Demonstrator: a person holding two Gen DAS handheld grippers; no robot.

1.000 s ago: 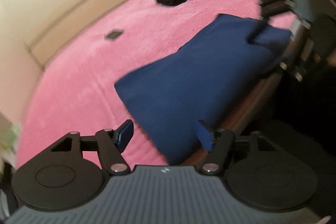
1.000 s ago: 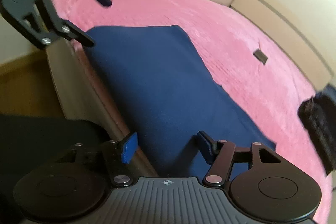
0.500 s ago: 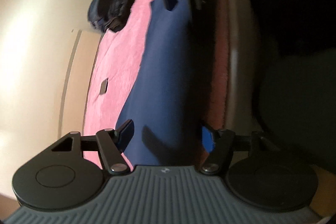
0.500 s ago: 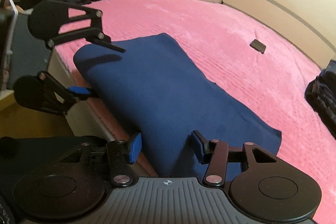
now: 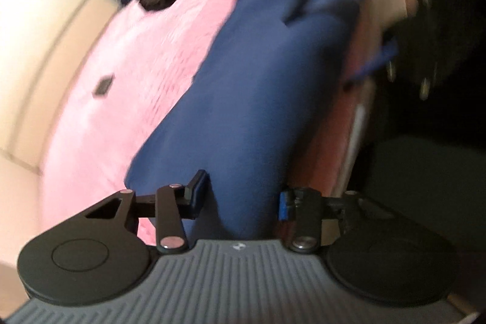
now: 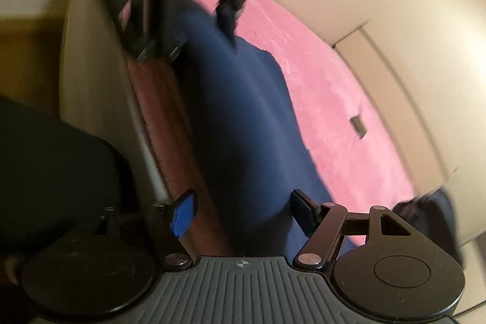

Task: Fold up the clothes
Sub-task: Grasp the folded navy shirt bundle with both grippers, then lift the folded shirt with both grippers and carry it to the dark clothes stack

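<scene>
Both grippers, left [image 5: 241,195] & right [image 6: 241,210], jaws wide, gripping nothing; navy garment [image 5: 258,87] edge betw fingers, pink bedspread [image 5: 121,117] beyond.

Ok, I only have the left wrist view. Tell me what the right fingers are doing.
Observer: The right gripper is open. The near end of the navy garment lies between its fingers, not pinched.
Operator: Say where each finger sits.
Observer: The blue-padded finger hangs over the brown bed edge, off the cloth. The other is over the garment's far side.
Operator: Report my gripper as seen from there.
Observer: The left gripper shows blurred at the garment's far end in the right wrist view. I cannot tell whether it touches the cloth.
</scene>
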